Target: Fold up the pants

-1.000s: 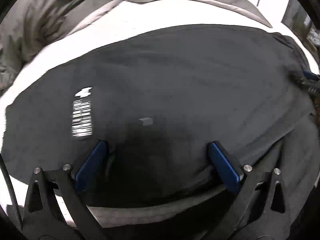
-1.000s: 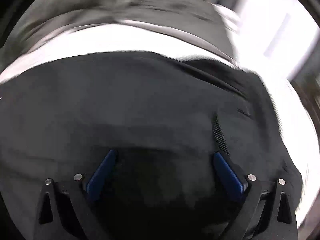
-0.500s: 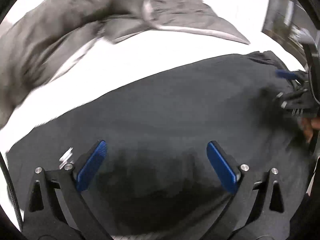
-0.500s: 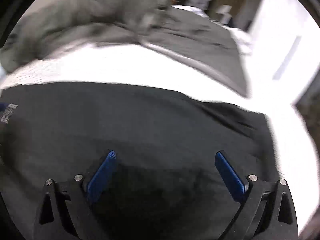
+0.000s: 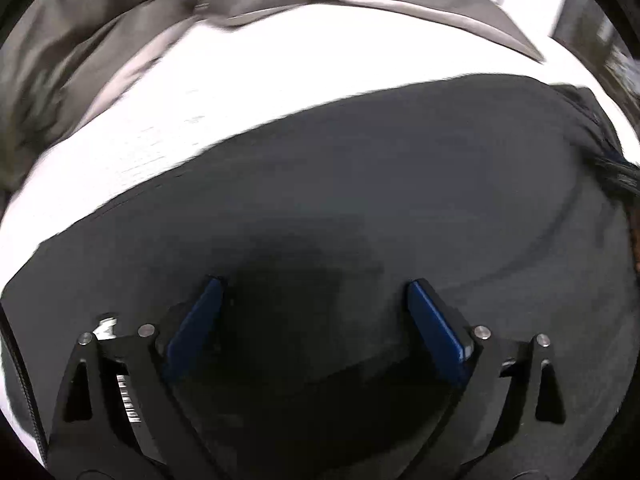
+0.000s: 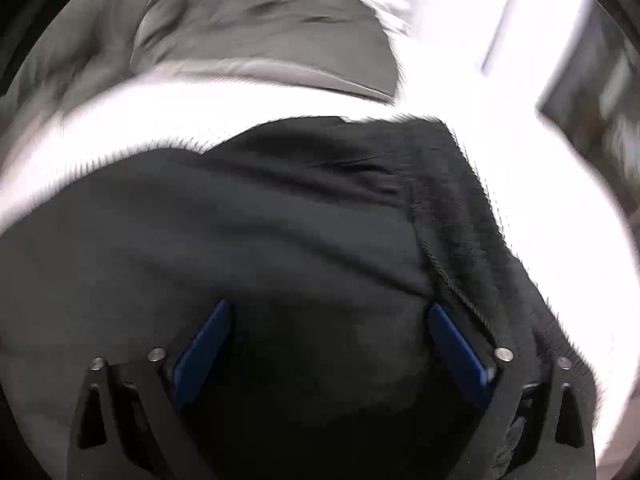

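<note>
Both tongs were spread wide with nothing between their blue pads. From the left wrist camera, the left gripper hung low over dark pants, its two black arms reaching forward and apart, a blue pad on one side and another on the opposite side. Whether the tips touched the cloth could not be told. The pants lay flat across a white bed, filling most of the lower view, their far edge running as a long line across the white. A small white label showed near the left arm, partly hidden. At the right edge of that view a dark blurred shape sat on the cloth; it was too smeared to name. Beyond the pants a rumpled grey blanket was heaped along the far side of the bed.

From the right wrist camera, the right gripper was also gaping, empty, above the pants. A gathered end of the garment, with a stitched seam running toward the right pad, lay just ahead. The white bed showed around it, and the grey blanket lay behind. Both views were blurred.
</note>
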Action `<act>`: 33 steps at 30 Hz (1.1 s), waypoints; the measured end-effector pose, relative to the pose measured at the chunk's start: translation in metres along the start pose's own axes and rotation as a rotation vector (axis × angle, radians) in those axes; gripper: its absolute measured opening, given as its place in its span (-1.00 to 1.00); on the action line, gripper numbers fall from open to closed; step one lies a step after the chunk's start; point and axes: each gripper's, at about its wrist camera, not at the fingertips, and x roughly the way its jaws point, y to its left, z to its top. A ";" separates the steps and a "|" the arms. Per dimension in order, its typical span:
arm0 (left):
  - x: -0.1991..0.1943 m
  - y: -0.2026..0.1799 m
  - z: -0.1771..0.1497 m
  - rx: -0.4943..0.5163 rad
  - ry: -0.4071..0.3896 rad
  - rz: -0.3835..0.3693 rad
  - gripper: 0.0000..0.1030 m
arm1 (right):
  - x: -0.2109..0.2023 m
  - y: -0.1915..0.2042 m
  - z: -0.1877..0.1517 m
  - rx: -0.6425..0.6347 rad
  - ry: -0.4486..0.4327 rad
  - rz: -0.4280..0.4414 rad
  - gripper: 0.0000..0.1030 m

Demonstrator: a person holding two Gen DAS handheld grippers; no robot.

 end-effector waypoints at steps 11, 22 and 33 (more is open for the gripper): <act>-0.021 -0.038 0.039 0.010 -0.130 -0.055 0.76 | -0.057 0.080 0.009 -0.127 -0.099 0.275 0.87; 0.023 -0.090 0.062 0.098 -0.002 -0.057 0.84 | 0.025 0.096 0.041 -0.125 0.020 0.143 0.86; -0.057 -0.058 -0.001 0.008 -0.084 -0.062 0.73 | -0.028 0.060 0.025 -0.087 -0.021 0.118 0.88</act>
